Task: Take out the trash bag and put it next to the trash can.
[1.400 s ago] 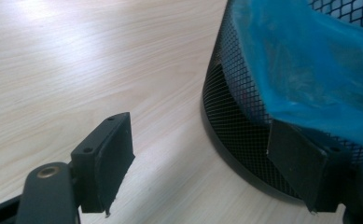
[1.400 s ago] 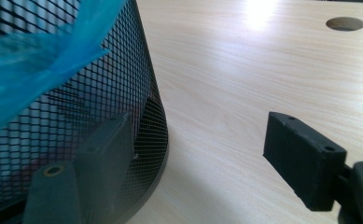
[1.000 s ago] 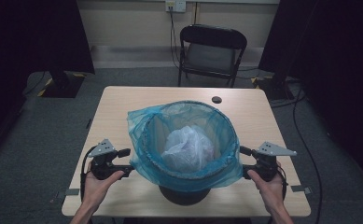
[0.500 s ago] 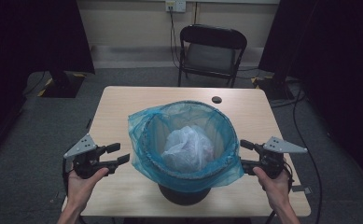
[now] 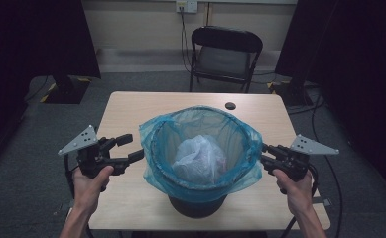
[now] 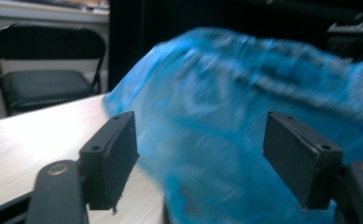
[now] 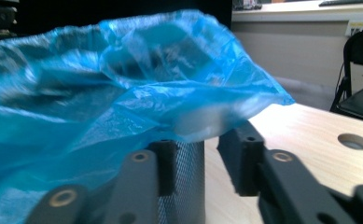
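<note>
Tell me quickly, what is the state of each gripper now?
Left gripper: open, holding nothing, beside the blue bag.
Right gripper: open, jaws under the bag's edge, holding nothing.

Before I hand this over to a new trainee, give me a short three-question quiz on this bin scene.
1. True or false: the left gripper has its jaws spread open, with nothing between them.
2. What lies inside the blue bag? A) a crumpled pale plastic bag B) a glass bottle C) a stack of plates
3. Fill in: behind the table stands a black folding ____.

Key:
1. True.
2. A, the pale plastic bag.
3. chair.
</note>
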`<state>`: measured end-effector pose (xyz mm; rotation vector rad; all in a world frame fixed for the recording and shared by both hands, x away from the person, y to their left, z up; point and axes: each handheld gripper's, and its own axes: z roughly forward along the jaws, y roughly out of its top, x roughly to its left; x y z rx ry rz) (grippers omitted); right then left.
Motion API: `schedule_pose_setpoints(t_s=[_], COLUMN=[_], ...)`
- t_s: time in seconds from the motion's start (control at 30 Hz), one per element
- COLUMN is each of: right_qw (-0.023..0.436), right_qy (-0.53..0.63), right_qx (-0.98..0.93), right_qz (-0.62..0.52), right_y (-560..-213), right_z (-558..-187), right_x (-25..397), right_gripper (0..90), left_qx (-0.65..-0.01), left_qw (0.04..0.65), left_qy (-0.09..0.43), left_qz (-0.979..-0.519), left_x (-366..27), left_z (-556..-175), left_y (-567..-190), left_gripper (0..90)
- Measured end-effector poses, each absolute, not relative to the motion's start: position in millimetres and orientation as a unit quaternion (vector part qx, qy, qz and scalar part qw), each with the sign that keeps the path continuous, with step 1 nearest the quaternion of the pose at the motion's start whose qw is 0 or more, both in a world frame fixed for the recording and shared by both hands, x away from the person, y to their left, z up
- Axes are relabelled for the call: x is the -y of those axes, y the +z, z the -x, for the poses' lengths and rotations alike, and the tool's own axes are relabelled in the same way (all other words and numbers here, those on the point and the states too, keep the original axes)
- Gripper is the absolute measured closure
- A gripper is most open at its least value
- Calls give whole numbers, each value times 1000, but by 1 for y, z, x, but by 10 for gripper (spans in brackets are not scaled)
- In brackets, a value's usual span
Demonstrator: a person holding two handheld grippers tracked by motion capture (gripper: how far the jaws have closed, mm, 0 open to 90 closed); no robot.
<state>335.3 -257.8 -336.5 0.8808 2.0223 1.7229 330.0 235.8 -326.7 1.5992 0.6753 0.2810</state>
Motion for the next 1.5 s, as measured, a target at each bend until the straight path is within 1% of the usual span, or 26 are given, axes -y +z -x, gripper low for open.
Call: schedule_pose_setpoints(t_s=[0.07,0.1,0.13,0.2,0.23,0.33,0.5,0.63,0.73,0.8,0.87,0.93,0.97,1.0,1.07,1.1,1.13,1.17,1.2,1.27,1.37,1.43,1.5], right_qw=[168,168,169,166,168,164,155,148,143,138,138,135,136,136,133,133,137,140,138,142,145,141,137], right_qy=[611,611,606,599,596,604,617,625,631,634,634,638,639,639,637,633,632,632,632,630,628,632,637], right_qx=[-711,-711,-717,-724,-727,-720,-713,-709,-706,-704,-705,-703,-703,-703,-705,-709,-708,-705,-707,-708,-708,-709,-708], right_qz=[-303,-303,-298,-299,-298,-299,-297,-291,-288,-287,-285,-283,-282,-281,-282,-280,-285,-289,-286,-287,-287,-281,-272], right_y=[-330,-330,-324,-318,-315,-306,-295,-293,-293,-292,-290,-288,-288,-287,-286,-286,-287,-287,-287,-286,-283,-280,-275], right_z=[-335,-335,-335,-337,-338,-341,-345,-346,-348,-348,-349,-348,-348,-348,-348,-347,-346,-346,-346,-347,-350,-352,-353], right_x=[259,259,258,258,258,260,258,254,252,251,250,250,249,249,248,247,246,246,245,243,239,236,232], right_gripper=[775,775,796,807,818,842,866,883,897,900,900,900,891,851,733,651,548,521,505,408,374,373,364], left_qx=[-290,-286,-281,-279,-279,-274,-272,-273,-267,-263,-260,-257,-256,-256,-252,-250,-249,-248,-248,-243,-228,-216,-204], left_qw=[637,638,643,640,642,660,661,649,644,642,644,640,637,636,637,637,636,634,633,636,642,652,653], left_qy=[122,122,115,120,121,105,100,102,96,102,105,112,120,126,128,127,128,126,125,123,119,108,113], left_qz=[-704,-705,-703,-705,-703,-692,-692,-702,-710,-713,-712,-715,-717,-717,-717,-718,-719,-721,-722,-722,-722,-719,-720], left_x=[-232,-230,-228,-227,-227,-225,-217,-210,-206,-206,-206,-206,-205,-205,-207,-207,-207,-206,-205,-203,-197,-193,-188], left_z=[-330,-330,-330,-331,-332,-335,-340,-341,-342,-342,-341,-340,-339,-337,-337,-337,-338,-338,-339,-338,-336,-336,-335], left_y=[-324,-323,-321,-319,-317,-312,-308,-305,-303,-301,-299,-298,-297,-295,-293,-293,-292,-292,-291,-289,-283,-278,-272], left_gripper=[238,238,237,259,256,257,243,247,331,400,549,637,652,690,804,831,848,882,895,900,900,900,900])
